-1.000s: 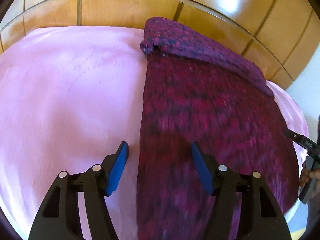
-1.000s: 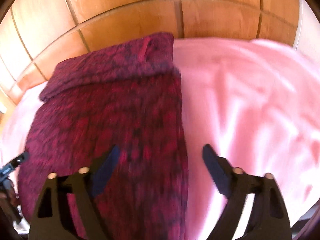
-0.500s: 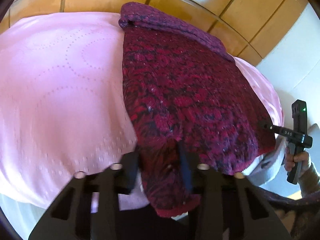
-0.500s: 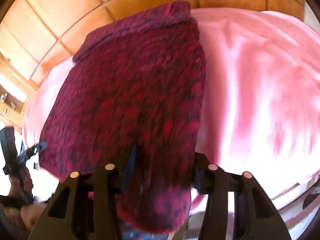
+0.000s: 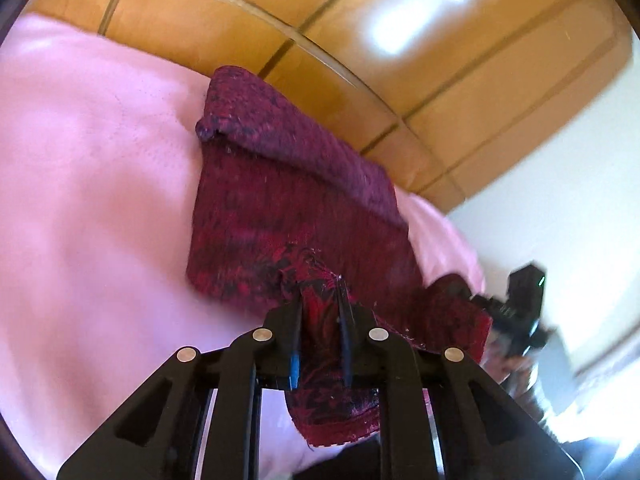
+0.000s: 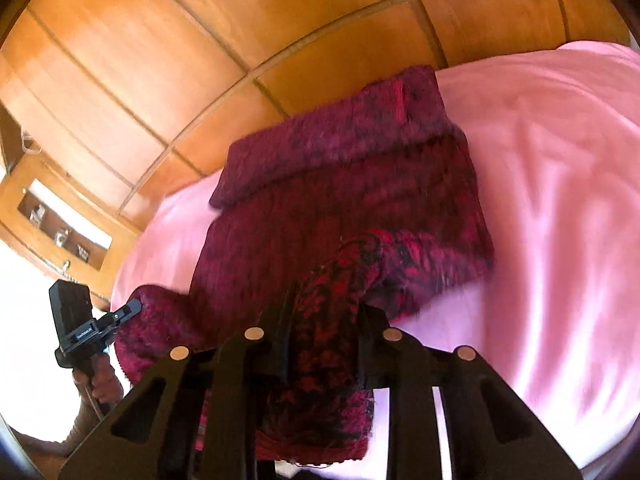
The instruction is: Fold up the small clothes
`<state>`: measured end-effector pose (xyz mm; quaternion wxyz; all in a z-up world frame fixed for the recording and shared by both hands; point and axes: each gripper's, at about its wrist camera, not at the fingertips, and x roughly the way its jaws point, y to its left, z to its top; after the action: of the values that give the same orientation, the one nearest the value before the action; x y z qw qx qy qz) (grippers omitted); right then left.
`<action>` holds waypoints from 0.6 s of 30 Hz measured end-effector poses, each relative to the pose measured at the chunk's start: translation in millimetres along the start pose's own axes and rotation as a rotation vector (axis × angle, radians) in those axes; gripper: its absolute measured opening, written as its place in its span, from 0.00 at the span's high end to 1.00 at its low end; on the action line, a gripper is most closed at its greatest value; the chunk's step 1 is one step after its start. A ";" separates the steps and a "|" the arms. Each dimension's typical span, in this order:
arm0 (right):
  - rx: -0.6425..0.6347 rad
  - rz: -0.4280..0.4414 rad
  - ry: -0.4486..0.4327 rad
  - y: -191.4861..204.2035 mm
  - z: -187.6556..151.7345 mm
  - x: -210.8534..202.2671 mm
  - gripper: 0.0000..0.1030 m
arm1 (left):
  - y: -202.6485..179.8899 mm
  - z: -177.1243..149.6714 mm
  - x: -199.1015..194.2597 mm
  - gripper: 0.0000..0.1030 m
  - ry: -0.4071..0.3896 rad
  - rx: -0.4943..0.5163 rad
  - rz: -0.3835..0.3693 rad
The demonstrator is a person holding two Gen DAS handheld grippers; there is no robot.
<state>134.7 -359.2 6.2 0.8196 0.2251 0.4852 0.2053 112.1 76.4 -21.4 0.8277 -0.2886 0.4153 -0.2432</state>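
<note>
Our left claw (image 5: 320, 322) pinches the near hem of the knitted garment (image 5: 288, 204), its jaws pressed onto a bunched fold at lower centre of the left wrist frame. Our right claw (image 6: 322, 328) grips the hem's other corner the same way, at lower centre of its own view. From both claws the dark red knit rises and runs up the middle of each frame, its far end, already turned over into a thick band, lying on the pink bed cover (image 5: 92, 184) below the wooden panelling (image 5: 360, 40).

We judge the knit soft, thick and fairly light: it sags between our two grips and bunches inside the jaws, so holding both hem corners keeps the edge straight. It looks fuzzy, not slippery, and should hold a fold.

A second ago both claws hung spread above the flat garment; half a second ago they were closing on the hem. Now that hem is lifted and carried towards the far band.
</note>
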 end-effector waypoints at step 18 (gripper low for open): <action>0.258 0.067 -0.136 -50.7 81.5 22.5 0.08 | 78.3 89.7 25.7 0.35 -0.157 -0.256 0.146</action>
<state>223.0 -401.8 -3.6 0.8076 0.3581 0.4430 0.1526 213.0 140.6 -44.9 0.8294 -0.3789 0.3970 -0.1043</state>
